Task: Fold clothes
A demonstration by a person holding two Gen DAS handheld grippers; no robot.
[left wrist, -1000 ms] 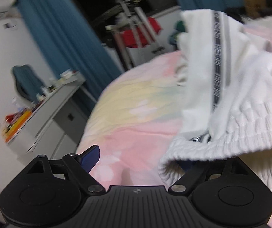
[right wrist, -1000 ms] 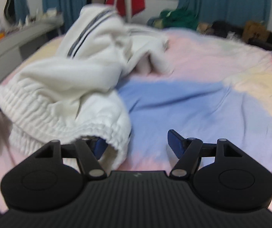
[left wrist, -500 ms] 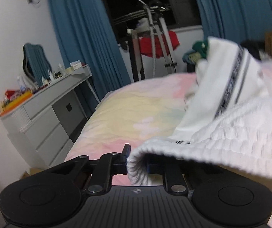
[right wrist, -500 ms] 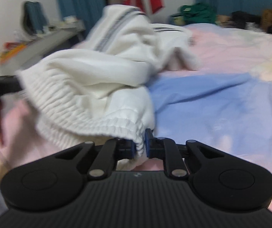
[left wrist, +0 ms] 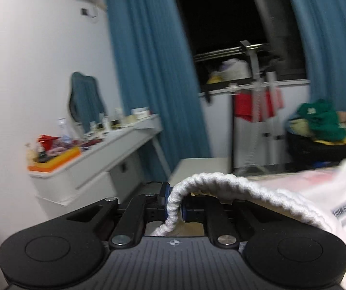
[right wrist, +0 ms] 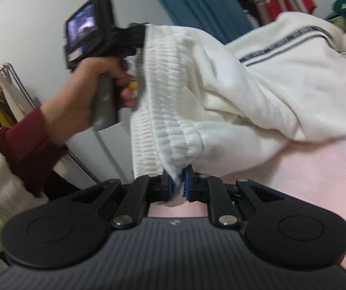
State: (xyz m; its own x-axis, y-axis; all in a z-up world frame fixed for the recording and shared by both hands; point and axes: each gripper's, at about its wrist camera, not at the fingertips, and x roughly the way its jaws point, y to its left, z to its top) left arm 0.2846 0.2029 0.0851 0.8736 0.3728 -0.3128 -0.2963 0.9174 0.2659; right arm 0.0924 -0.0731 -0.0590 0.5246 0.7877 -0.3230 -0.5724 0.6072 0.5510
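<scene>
White trousers [right wrist: 257, 79] with a ribbed elastic waistband [right wrist: 163, 111] and dark side stripes hang stretched between both grippers above the pastel bedsheet [right wrist: 318, 181]. My right gripper [right wrist: 177, 188] is shut on one end of the waistband. My left gripper [left wrist: 175, 204] is shut on the other end of the waistband [left wrist: 233, 188]; it also shows in the right wrist view [right wrist: 139, 36], held up by a hand in a dark red sleeve. The trouser legs trail onto the bed.
A white dresser [left wrist: 95, 162] with clutter stands at the left wall. Blue curtains [left wrist: 153, 72], a clothes rack with red garments [left wrist: 255, 104] and a pile of green clothes [left wrist: 320, 120] are beyond the bed.
Both grippers, shut on the waistband, have lifted it off the bed and pulled it taut. The left gripper rose high and to the left; both views tilted upward.
</scene>
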